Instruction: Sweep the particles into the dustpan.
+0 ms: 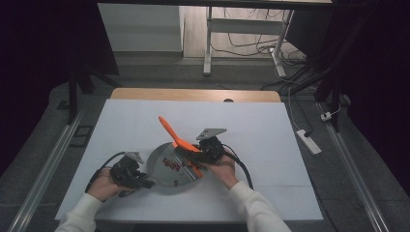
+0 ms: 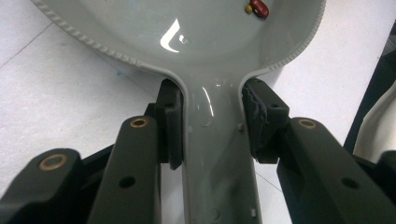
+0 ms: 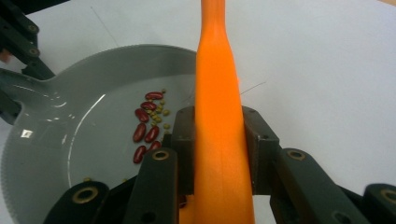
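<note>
1. white sheet (image 1: 145, 121) covers one table, with a bare wooden strip at its 12 o'clock edge.
2. one grey pan (image 1: 167, 180) sits near the 6 o'clock edge of the sheet.
3. left gripper (image 1: 147, 183), at the pan's 9 o'clock, is clamped on the pan's single handle (image 2: 217, 154), one pad pressing each side.
4. right gripper (image 1: 196, 155), at the pan's 3 o'clock, is clamped on one orange spatula (image 1: 176, 137), whose free end slants up toward 11 o'clock.
5. seven red beans (image 3: 144, 128) lie in the pan, with a scatter of small green beans (image 3: 161, 112) just beside them, too small to count surely.
</note>
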A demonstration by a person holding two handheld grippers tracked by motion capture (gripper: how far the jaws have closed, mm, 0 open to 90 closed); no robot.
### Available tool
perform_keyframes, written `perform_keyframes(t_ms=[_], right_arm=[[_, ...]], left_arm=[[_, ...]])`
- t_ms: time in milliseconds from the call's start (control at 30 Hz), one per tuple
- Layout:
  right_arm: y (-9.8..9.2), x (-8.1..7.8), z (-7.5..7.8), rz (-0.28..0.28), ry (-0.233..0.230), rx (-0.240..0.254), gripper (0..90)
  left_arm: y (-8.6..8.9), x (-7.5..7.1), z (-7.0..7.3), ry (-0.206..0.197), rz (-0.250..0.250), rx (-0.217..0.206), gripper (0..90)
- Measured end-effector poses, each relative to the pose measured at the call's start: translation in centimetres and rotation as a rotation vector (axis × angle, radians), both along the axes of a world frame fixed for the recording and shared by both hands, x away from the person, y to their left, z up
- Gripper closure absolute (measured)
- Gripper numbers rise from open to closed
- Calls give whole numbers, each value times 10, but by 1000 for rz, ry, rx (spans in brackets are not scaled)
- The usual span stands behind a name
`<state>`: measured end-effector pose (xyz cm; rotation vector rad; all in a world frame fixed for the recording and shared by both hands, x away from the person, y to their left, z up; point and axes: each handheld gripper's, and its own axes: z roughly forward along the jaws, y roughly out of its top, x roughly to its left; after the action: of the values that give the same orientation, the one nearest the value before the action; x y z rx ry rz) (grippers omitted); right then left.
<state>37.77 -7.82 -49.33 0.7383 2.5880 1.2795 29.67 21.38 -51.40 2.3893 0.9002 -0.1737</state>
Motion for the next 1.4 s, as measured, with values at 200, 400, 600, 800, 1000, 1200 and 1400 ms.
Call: perform_keyframes(t_ms=[200, 400, 600, 800, 1000, 1200, 1400], right_arm=[[3, -2, 1, 23, 3, 8, 699], [0, -1, 4, 18, 10, 48, 700], [-16, 7, 11, -49, -37, 28, 699], [-26, 12, 7, -88, -38, -3, 699], [-27, 14, 1, -105, -40, -42, 699], [-37, 19, 6, -141, -46, -7, 700], [-56, 31, 7, -227, -82, -24, 699]], left_arm=[[0, 0, 0, 1, -2, 2, 621], [0, 0, 0, -1, -1, 1, 621], [0, 0, 0, -1, -4, 3, 621], [0, 0, 0, -3, -5, 3, 621], [0, 0, -1, -2, -5, 3, 621], [0, 0, -1, -1, -7, 5, 620], [-1, 0, -1, -3, -6, 8, 620]])
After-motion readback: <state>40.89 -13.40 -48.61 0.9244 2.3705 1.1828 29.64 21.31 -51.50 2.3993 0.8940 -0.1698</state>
